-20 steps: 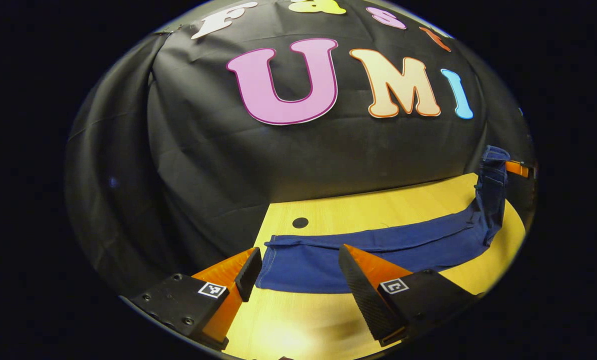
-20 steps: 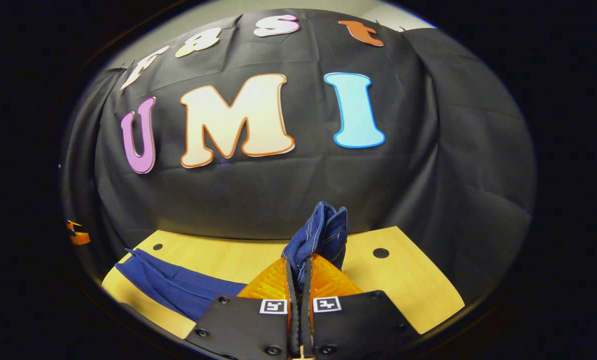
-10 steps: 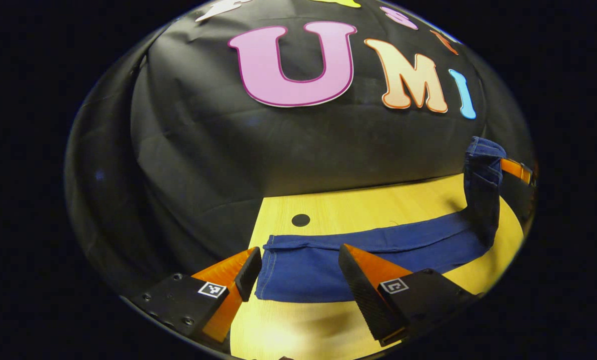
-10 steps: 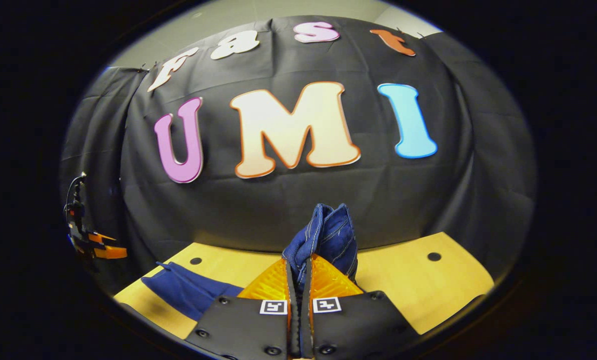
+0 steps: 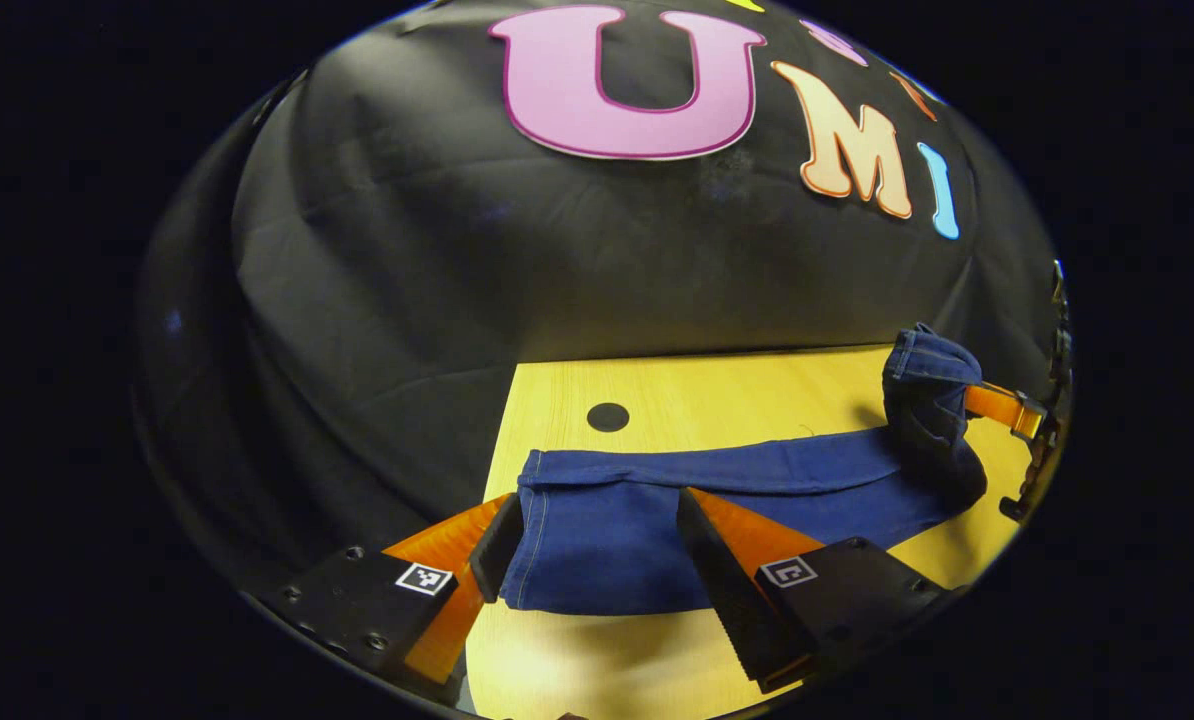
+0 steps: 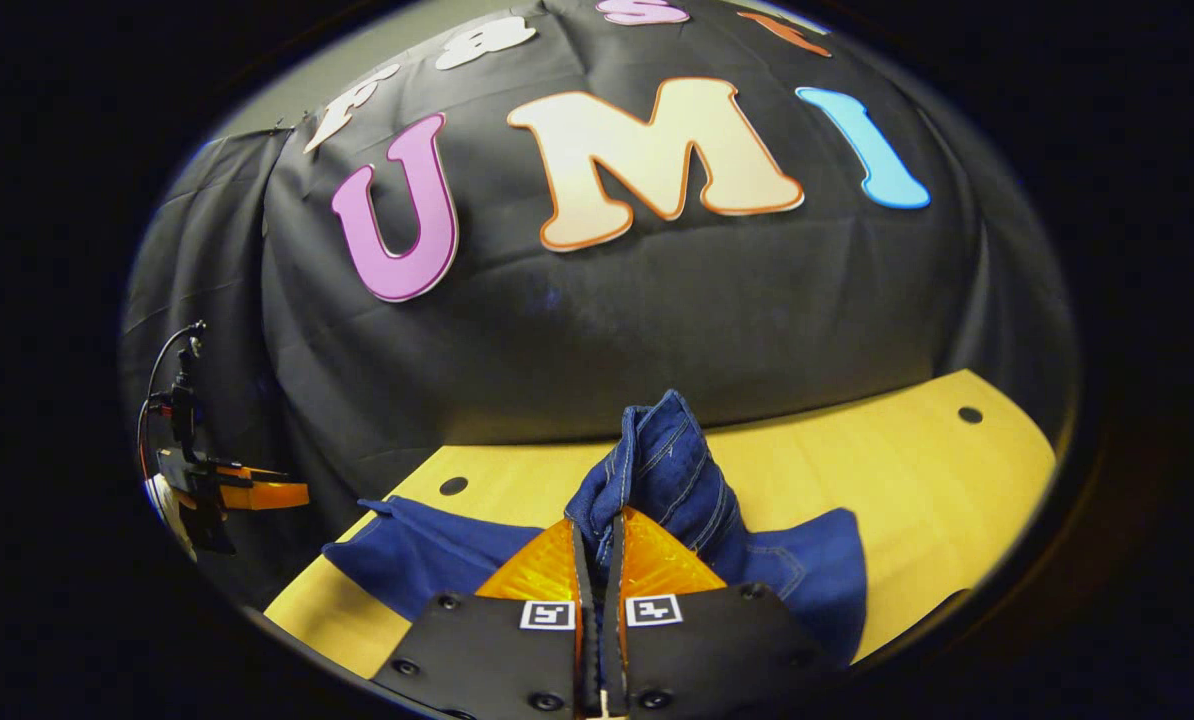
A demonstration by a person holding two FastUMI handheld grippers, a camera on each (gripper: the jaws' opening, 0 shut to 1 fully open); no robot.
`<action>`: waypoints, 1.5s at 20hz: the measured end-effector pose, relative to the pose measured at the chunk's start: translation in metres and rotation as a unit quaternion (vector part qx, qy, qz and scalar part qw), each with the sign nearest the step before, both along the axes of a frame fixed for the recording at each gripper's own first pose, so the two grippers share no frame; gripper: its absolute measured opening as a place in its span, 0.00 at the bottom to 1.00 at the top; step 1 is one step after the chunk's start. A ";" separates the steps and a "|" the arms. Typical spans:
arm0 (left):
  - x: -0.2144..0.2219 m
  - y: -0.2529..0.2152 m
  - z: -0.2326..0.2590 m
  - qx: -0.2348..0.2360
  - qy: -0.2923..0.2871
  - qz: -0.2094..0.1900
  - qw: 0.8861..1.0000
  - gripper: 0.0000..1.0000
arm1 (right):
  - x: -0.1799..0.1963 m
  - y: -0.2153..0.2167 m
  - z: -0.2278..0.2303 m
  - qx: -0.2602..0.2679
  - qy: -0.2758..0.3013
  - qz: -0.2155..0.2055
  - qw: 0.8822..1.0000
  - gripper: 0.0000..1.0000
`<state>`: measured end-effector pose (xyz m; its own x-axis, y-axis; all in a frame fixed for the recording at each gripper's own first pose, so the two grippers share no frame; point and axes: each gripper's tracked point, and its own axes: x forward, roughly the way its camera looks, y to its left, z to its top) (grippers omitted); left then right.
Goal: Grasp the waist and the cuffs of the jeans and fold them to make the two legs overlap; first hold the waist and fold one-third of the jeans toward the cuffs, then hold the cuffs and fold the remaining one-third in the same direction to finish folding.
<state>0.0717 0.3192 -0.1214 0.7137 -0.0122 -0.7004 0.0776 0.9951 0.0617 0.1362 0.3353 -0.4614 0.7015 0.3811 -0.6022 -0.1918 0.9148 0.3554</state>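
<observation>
Open left tool (image 5: 592, 535) straddles jeans (image 5: 757, 490) cuffs.

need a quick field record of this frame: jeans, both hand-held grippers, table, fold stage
jeans: dark blue jeans lying in a long strip across the table, one end lifted
left hand-held gripper: open, fingers either side of the flat end of the jeans, low over it
right hand-held gripper: shut on the bunched, raised end of the jeans
table: light wood table with round dark holes
fold stage: raised end not yet laid over the rest
</observation>
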 end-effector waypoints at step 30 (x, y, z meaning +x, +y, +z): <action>0.019 0.088 -0.149 -0.013 0.132 0.028 0.991 0.85 | -0.014 0.013 -0.004 0.053 0.059 0.044 0.996 0.94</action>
<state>0.0903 0.4071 -0.2702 0.5051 0.0010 -0.8631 0.0323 0.9993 0.0201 0.1223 0.3485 -0.4656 0.5897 0.5038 -0.6312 -0.2216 0.8525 0.4734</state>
